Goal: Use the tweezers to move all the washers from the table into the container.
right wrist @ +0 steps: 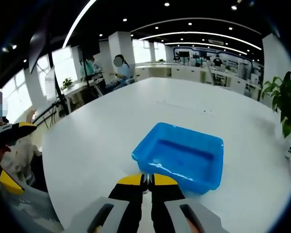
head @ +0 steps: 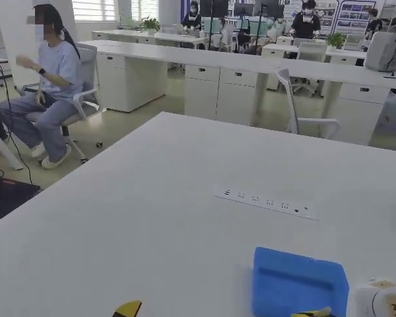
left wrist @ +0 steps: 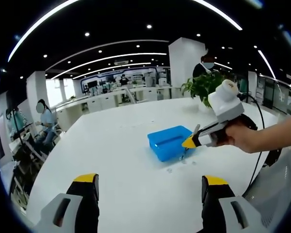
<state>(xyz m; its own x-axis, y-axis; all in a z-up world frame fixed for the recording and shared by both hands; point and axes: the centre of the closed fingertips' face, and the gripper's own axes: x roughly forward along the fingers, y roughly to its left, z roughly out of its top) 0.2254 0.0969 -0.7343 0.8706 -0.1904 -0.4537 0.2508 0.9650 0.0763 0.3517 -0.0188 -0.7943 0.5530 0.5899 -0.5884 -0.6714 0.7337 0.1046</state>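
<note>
A blue container stands near the front right of the white table. In the left gripper view the blue container has a few small washers lying on the table just in front of it. My left gripper is open with nothing between its yellow-tipped jaws, and it stays back from the container. A hand holds my right gripper at the container's right corner. In its own view the right gripper is shut, just short of the near rim of the container. I cannot tell whether anything thin sits between its jaws.
A flush power strip runs across the table beyond the container. A potted plant stands at one table edge. A person sits on a chair to the far left, and an office chair stands behind the table.
</note>
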